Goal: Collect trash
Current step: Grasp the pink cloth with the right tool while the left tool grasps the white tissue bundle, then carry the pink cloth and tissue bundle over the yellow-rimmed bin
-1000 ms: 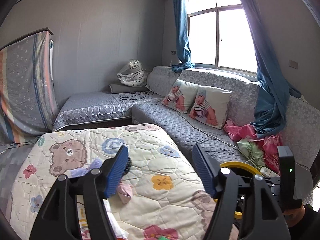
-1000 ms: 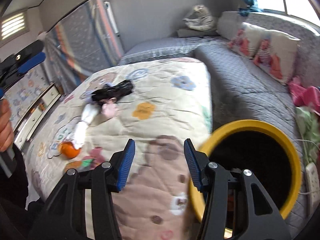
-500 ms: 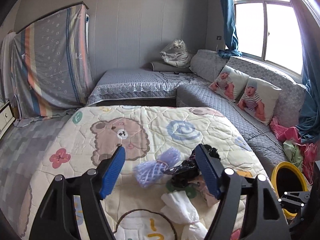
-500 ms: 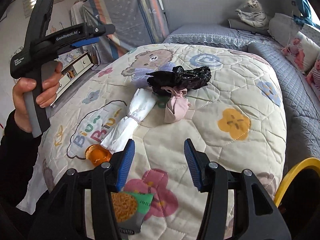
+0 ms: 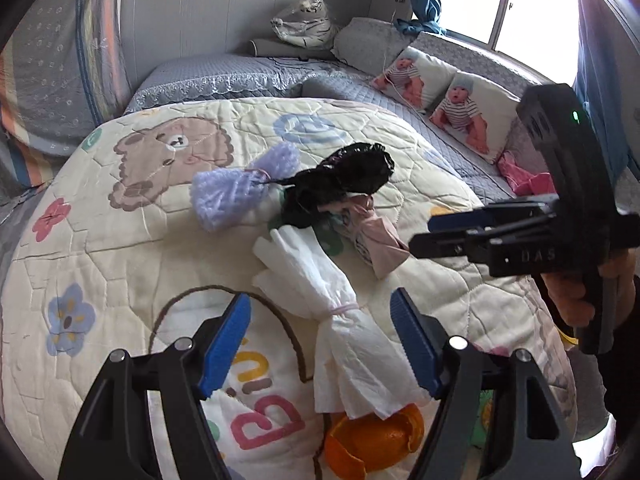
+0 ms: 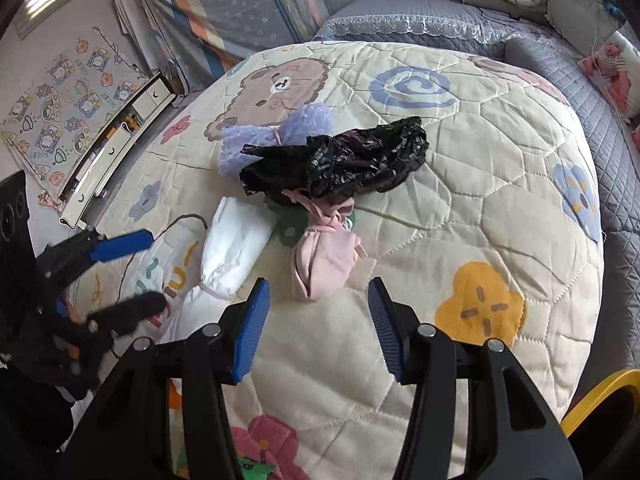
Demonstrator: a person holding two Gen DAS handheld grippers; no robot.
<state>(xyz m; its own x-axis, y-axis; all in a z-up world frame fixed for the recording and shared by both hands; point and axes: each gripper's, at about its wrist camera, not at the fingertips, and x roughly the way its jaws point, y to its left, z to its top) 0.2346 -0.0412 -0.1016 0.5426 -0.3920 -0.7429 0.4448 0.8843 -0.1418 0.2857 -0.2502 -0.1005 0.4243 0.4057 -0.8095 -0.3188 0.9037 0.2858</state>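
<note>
While both hover over the quilt (image 6: 500,168), left tongs (image 5: 320,344) and right tongs (image 6: 318,326) gape empty.

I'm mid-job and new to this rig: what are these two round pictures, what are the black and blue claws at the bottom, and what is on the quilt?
No robot here: a person holds a hand gripper in each hand, and each carries a fisheye camera looking along its fingers. So the claws are the left gripper in one picture and the right gripper in the other; each view also catches the other gripper at its edge.

Both are open and hold nothing.

On the quilt lies the trash: a white tissue bundle, a pink bundle, a black bag, a purple bundle and an orange peel. A yellow-rimmed bin shows at the right view's corner.
</note>
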